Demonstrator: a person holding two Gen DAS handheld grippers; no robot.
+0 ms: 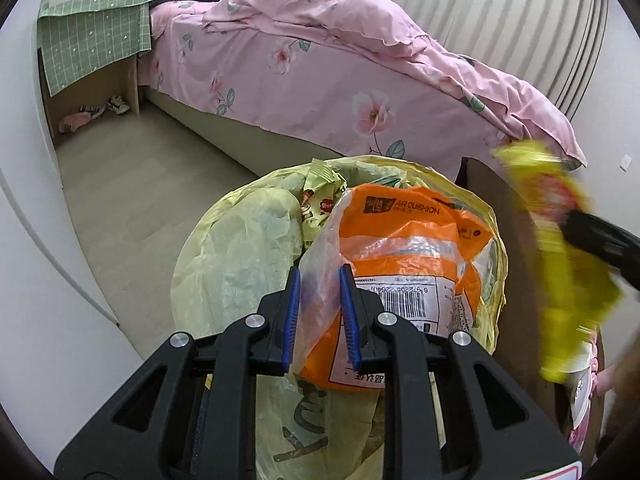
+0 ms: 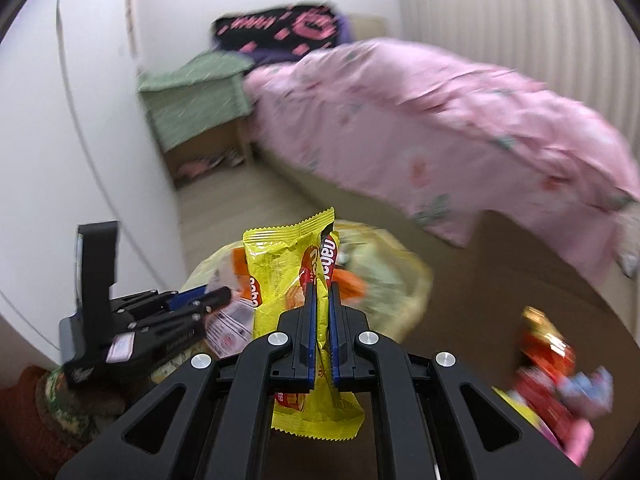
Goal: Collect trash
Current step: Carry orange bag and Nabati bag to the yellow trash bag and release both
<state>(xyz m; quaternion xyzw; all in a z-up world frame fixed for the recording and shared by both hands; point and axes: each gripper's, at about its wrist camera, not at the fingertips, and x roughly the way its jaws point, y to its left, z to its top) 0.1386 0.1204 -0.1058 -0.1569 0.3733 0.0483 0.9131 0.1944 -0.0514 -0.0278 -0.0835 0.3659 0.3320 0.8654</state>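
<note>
Pinching yellow wrapper (image 2: 316, 280), right fingers (image 2: 306, 320) clamp; left fingers (image 1: 294, 304) grip orange bag (image 1: 400, 248).

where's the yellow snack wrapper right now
The yellow snack wrapper is pinched in the right hand-held gripper, just in front of the yellow trash bag.

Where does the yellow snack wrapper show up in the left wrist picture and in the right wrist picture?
Left wrist: yellow snack wrapper blurred at the right edge, in the right gripper.
Right wrist: wrapper at centre, clamped between the jaws.
Shared landmark: the orange package in the trash bag.
</note>
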